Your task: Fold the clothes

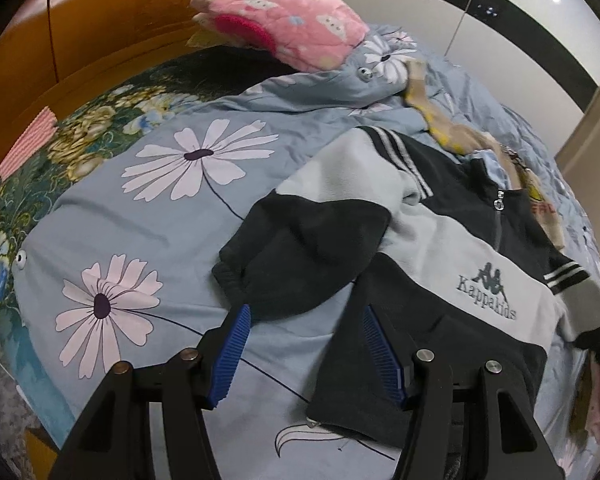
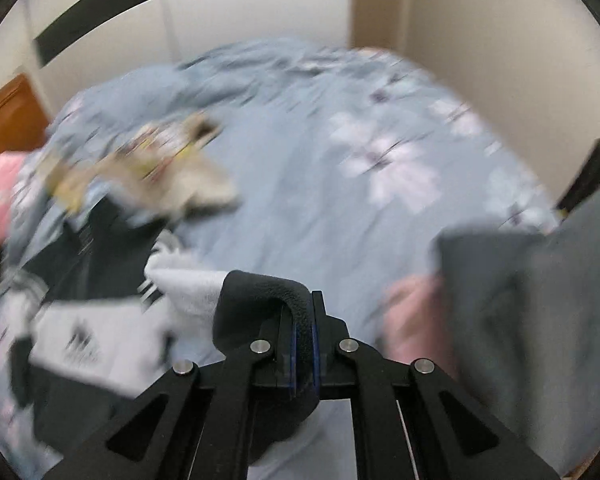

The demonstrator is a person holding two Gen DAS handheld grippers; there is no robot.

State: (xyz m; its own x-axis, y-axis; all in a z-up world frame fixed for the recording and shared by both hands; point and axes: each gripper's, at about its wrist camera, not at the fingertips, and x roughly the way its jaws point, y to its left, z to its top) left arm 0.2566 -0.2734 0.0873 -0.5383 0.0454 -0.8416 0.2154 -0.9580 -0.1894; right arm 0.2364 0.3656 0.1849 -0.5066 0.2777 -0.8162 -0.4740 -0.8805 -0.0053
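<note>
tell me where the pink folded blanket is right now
In the left wrist view the pink folded blanket sits at the far end of the bed, against the wooden headboard, beyond the black and white jacket.

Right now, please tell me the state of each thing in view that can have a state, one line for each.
left hand-held gripper: open, above the jacket's dark hem.
right hand-held gripper: shut on the sleeve cuff.
jacket: spread flat on the bed, zipper closed, left sleeve folded across the front.
pink blanket: folded, near the headboard.
beige garment: crumpled, unfolded.
duvet: spread, wrinkled.
</note>
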